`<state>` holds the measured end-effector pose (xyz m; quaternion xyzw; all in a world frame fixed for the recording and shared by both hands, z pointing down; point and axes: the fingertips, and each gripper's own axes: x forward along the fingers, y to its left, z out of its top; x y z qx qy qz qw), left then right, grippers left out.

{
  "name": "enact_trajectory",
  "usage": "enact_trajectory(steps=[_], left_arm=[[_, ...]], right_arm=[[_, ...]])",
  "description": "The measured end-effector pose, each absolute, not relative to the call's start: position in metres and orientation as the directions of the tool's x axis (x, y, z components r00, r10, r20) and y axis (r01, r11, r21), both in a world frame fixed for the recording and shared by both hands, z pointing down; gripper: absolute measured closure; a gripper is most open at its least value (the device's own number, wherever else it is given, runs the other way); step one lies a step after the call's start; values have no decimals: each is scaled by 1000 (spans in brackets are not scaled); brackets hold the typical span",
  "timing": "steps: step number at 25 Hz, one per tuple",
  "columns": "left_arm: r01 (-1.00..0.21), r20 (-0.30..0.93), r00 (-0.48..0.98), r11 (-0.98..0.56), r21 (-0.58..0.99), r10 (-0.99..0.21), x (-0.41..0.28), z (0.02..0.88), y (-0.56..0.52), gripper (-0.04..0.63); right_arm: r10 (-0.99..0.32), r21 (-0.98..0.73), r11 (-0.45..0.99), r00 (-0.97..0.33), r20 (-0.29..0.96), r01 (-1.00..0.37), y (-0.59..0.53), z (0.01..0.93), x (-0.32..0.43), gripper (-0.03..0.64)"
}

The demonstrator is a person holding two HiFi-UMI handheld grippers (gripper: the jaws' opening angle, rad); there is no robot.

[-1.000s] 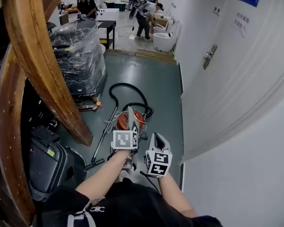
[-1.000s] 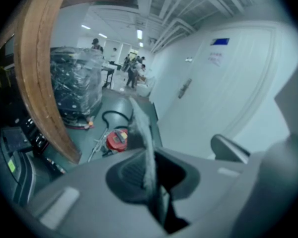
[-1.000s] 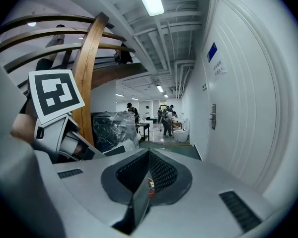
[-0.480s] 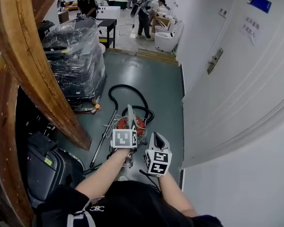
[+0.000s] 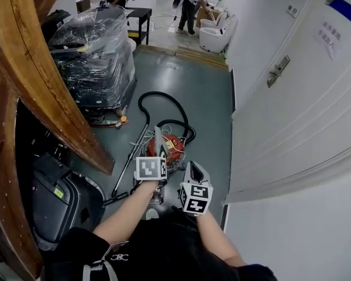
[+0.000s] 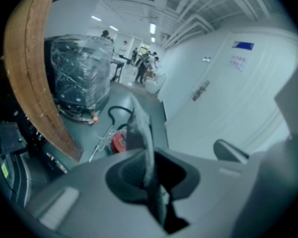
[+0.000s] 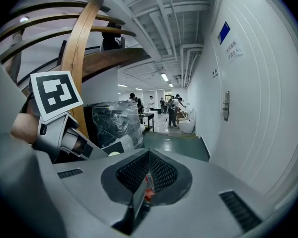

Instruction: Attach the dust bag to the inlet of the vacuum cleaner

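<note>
Left gripper (image 5: 157,159) jaws stand narrow, pinching the grey dust bag (image 6: 141,133), which stands upright from them; right gripper (image 5: 192,170) jaws are pressed together. Red vacuum cleaner (image 5: 174,147) lies on the floor (image 5: 205,104) at 12 o'clock, just beyond both

I am standing over the grey-green floor (image 5: 205,92). It is carrying the red vacuum cleaner (image 5: 171,148), whose black hose (image 5: 155,94) is looping behind it. A metal wand (image 5: 130,163) is lying beside it, and a plastic-wrapped load (image 5: 93,57) is standing further left.
</note>
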<state>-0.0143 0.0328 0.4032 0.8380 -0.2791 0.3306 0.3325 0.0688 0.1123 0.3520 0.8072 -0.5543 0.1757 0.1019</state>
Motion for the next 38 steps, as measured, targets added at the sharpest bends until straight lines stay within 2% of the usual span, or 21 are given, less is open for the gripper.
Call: enact_trajectory(steps=[12, 21, 29, 38], left_arm=[[-832, 808, 496, -441, 336, -319, -59, 453, -19, 566], [-926, 874, 343, -278, 254, -344, -90, 520, -43, 566], [-961, 907, 250, -201, 190, -339, -91, 593, -63, 568], [-976, 923, 215, -114, 188, -319, -91, 715, -64, 568]], right_arm=[[-860, -70, -223, 163, 484, -972, 39, 394, 78, 620], [-788, -122, -158, 51, 613, -980, -12, 469, 119, 620], [-716, -147, -66, -56, 696, -987, -45, 534, 160, 620], [-612, -114, 126, -168, 773, -985, -75, 633, 166, 618]])
